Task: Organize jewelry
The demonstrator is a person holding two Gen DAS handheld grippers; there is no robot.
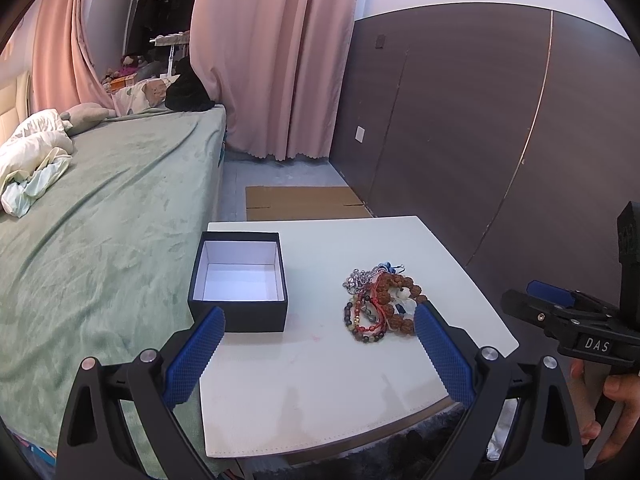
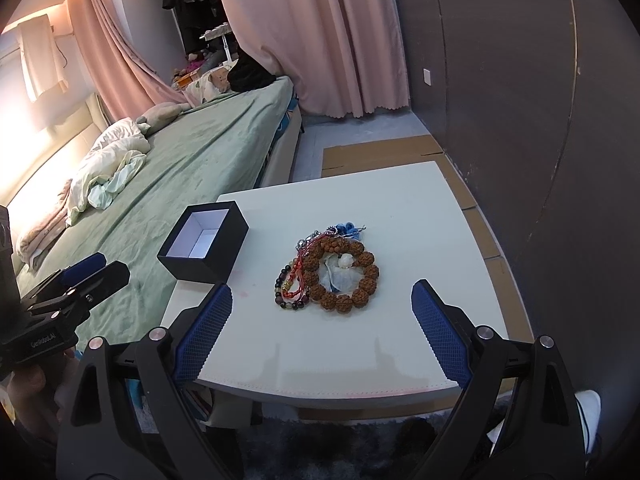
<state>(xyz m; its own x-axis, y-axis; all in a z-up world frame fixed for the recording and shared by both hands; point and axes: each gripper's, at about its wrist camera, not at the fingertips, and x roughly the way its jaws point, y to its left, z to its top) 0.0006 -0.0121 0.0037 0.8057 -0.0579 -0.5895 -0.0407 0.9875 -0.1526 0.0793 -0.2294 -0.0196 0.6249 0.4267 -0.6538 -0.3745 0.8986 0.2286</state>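
The left tool (image 1: pixel 320 352) hangs over the near edge of the white desk (image 1: pixel 320 392), its blue-padded fingers (image 1: pixel 196 356) spread wide with nothing between them. Just ahead of its left finger stands the open black box (image 1: pixel 239 276), white inside and empty; ahead of its right finger lies the heap of beaded bracelets (image 1: pixel 378 304), well apart from the box. The right tool (image 2: pixel 322 332) is likewise spread wide and holding nothing, with the bracelets (image 2: pixel 332 270) straight ahead between its fingers and the box (image 2: pixel 204 246) off to its left. A green-covered bed (image 1: pixel 100 240) runs along the desk's left side.
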